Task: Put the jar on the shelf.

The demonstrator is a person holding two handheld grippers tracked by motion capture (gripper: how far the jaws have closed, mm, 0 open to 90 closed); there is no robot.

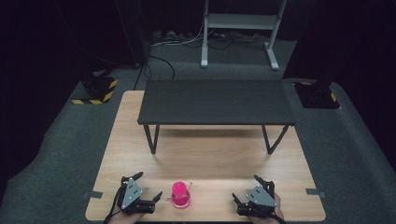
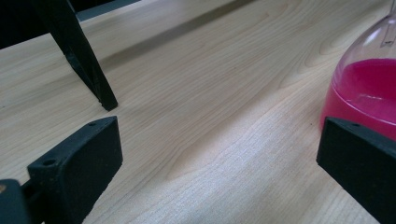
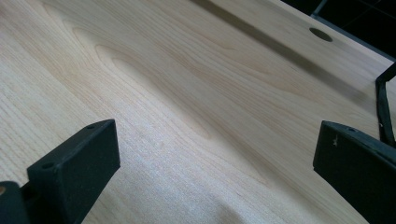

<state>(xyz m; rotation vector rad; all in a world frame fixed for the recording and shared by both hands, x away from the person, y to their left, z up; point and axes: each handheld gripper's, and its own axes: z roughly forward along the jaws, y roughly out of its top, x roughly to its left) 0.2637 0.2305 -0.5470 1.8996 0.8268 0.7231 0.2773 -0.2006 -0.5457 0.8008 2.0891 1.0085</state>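
A clear glass flask [image 1: 180,194] holding bright pink liquid stands near the front edge of the wooden table [image 1: 210,154], between my two grippers. My left gripper [image 1: 149,185] rests just left of it, open, with nothing between its jaws. In the left gripper view the flask [image 2: 369,88] rises behind the right-hand finger [image 2: 359,158], beside the open gripper [image 2: 219,154] and not inside it. My right gripper [image 1: 246,188] lies to the flask's right, also open. Bare wood lies between its jaws in the right gripper view [image 3: 215,154].
A low dark shelf [image 1: 217,100] on thin black legs stands across the middle of the table; one leg [image 2: 84,60] is ahead of my left gripper, another [image 3: 384,107] beside my right. A small round hole [image 3: 321,34] marks the tabletop. Grey carpet surrounds the table.
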